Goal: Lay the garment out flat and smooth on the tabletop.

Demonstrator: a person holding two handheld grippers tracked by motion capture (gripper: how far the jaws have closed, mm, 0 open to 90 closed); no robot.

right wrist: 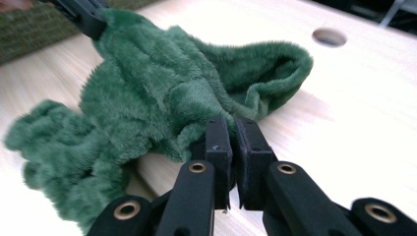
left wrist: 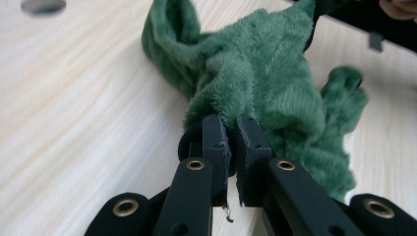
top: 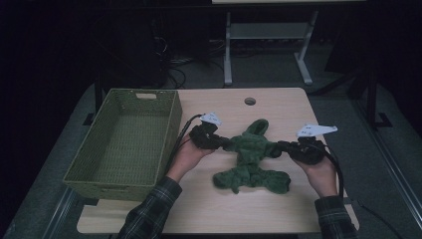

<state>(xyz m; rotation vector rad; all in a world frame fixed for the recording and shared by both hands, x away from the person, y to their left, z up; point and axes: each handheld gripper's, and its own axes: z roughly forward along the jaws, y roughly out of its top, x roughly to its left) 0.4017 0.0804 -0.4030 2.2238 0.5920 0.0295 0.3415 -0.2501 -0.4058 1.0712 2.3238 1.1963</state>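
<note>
Hands reach in from the table's near edge, palms up, each bearing a black two-jaw gripper: the left gripper (top: 225,143) and right gripper (top: 279,146) each pinch opposite edges of a fluffy dark green plush cloth (top: 251,159) on the pale wooden table (top: 278,104), beside a woven green basket (top: 124,144). Plaid sleeves are cut off below.

Plaid flannel sleeves (top: 149,211), dark green and grey, are worn down to both wrists. Each hand-held gripper, the left (top: 222,143) and the right (top: 278,147), is built in matte black, with a pale grey three-cornered plate (top: 211,118) on top. A black cable (top: 178,142) is trailed from each. Brass-ringed pivots (left wrist: 195,164) are set into the black jaw links, and square pads are fitted at the tips.
</note>
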